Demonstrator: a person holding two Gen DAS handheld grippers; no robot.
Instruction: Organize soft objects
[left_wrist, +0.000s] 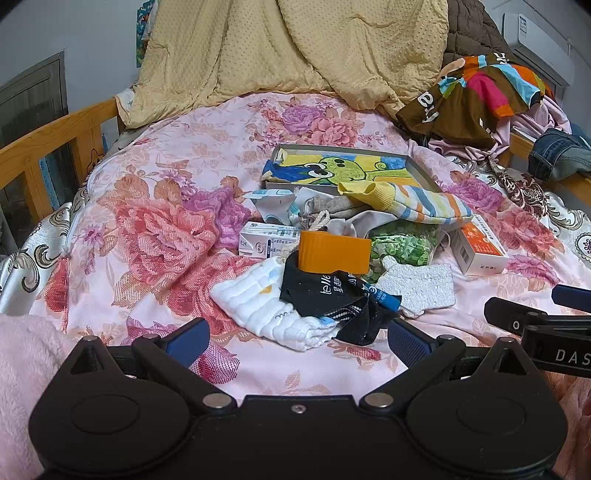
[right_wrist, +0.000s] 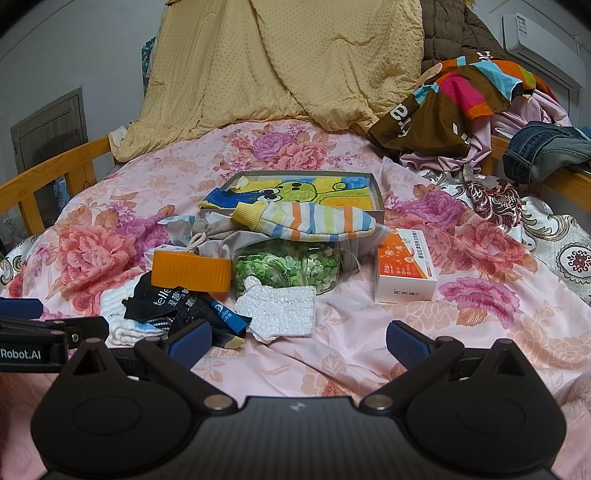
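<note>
Grippers: left gripper (left_wrist: 295, 341) & right gripper (right_wrist: 297, 341) both wide open, empty, bottom of frame; clutter centre frame w/ striped sock (right_wrist: 306, 219) draped over box (right_wrist: 376, 192) edge.

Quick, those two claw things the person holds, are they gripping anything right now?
Left tool: open, holding nothing.
Right tool: open, holding nothing.

Pink floral bedspread (left_wrist: 155, 206), striped sock (right_wrist: 314, 219), orange lid (right_wrist: 190, 275)
</note>
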